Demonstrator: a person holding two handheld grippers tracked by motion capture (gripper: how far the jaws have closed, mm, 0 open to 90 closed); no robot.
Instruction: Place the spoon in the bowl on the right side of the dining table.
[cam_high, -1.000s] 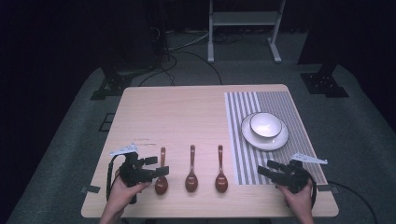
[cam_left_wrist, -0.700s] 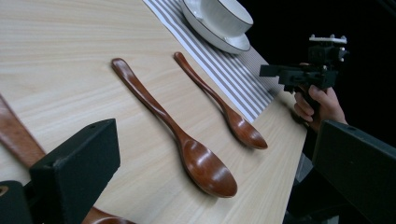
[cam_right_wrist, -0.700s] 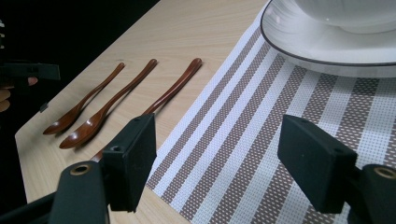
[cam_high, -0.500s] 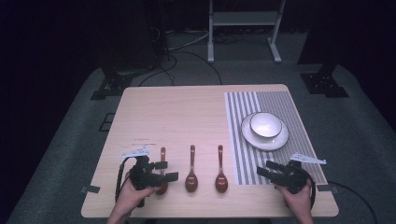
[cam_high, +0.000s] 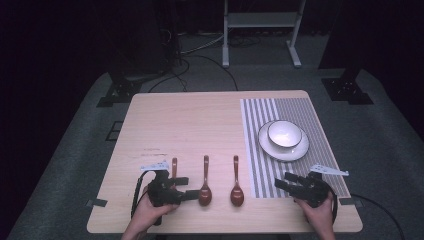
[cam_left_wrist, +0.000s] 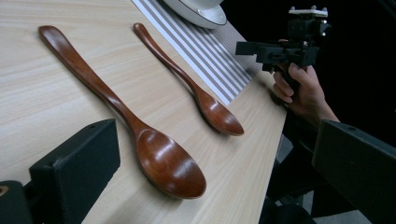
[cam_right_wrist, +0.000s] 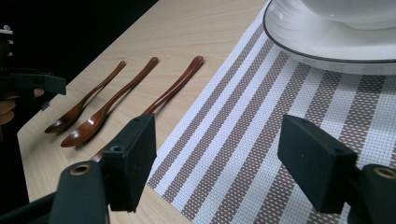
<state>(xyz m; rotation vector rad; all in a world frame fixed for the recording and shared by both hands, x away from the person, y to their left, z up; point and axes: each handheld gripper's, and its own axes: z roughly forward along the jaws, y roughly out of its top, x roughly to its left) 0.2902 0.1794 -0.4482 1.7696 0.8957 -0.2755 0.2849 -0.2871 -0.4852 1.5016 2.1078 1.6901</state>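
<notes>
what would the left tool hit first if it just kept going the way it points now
Probably the middle wooden spoon: its bowl lies between and just ahead of the left tool's open jaws. Beyond it lies the right spoon. Depth is hard to judge, so the jaws may straddle the bowl.

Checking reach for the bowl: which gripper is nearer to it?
Right. The right gripper sits on the striped mat just below the bowl; the left gripper is across the table by the spoons.
</notes>
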